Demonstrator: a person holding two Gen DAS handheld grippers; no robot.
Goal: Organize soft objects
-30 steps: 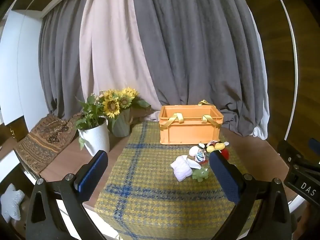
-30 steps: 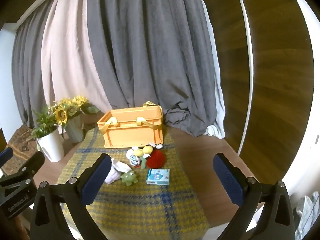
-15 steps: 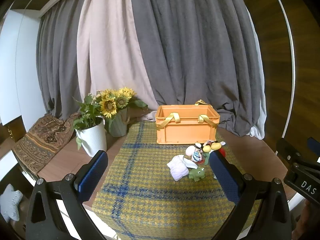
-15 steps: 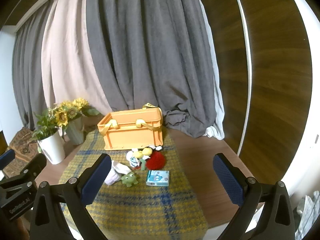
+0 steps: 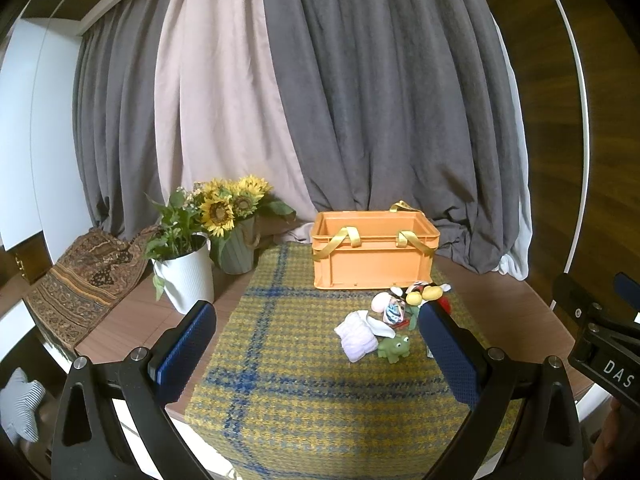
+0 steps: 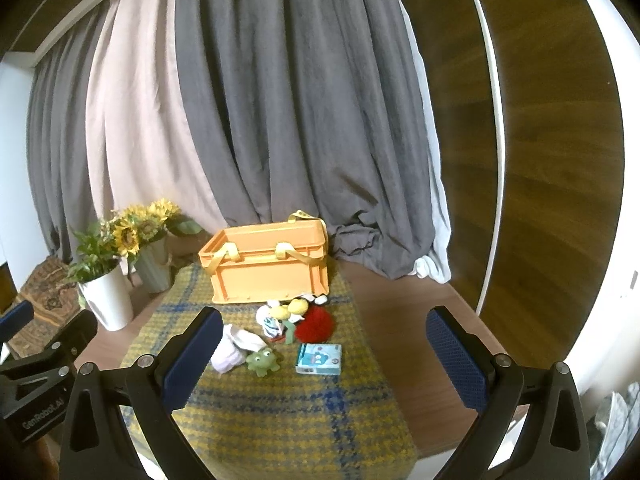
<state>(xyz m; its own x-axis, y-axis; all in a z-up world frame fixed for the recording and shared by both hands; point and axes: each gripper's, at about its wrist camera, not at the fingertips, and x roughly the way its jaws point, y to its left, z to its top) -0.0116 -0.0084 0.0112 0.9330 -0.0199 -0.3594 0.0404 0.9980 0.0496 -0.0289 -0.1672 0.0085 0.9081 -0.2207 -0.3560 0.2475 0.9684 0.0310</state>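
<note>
Lying ahead of spread fingers — soft toys, orange crate.

A home living room. Long curtains hang behind a wooden table. Potted sunflowers and a patterned throw sit nearby.

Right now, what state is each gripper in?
Left gripper: open, holding nothing.
Right gripper: open, holding nothing.
</note>
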